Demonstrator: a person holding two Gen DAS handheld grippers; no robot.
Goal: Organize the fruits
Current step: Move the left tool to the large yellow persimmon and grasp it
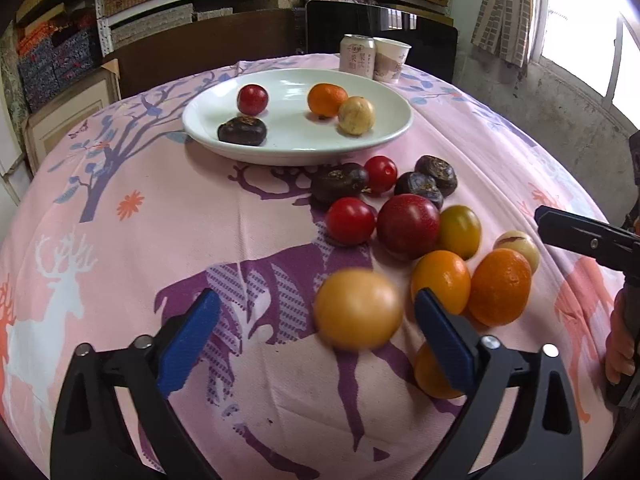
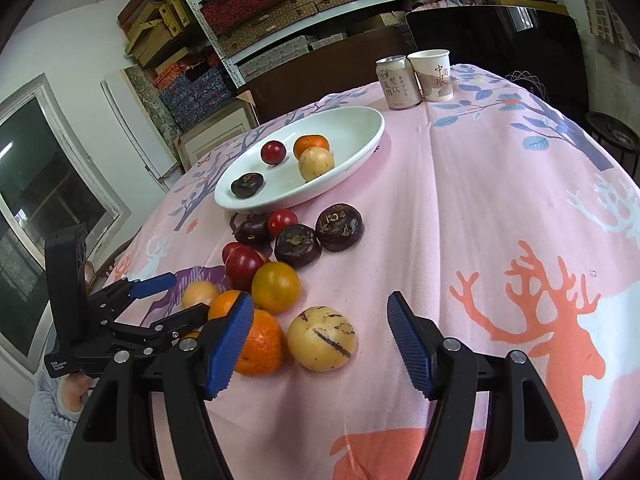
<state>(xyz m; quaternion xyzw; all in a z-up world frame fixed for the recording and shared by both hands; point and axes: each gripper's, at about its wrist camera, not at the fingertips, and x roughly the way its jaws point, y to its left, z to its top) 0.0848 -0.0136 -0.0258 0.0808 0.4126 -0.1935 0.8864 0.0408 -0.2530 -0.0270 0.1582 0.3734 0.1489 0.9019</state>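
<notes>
Pink deer-print worktop (image 1: 120, 280) carries a white plate (image 1: 296, 148); left tool (image 1: 316, 332) gapes around a blurred yellow fruit (image 1: 358, 308); right tool (image 2: 320, 344) spread apart

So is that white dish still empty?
No. The white dish holds four fruits: a red one, an orange one, a yellow one, a dark one.

Black plastic left gripper (image 1: 316, 336), right gripper (image 2: 320, 344): ribbed blue finger pads (image 2: 410, 346), silver screws (image 2: 452, 345); pale knit sleeve (image 2: 50, 420).
</notes>
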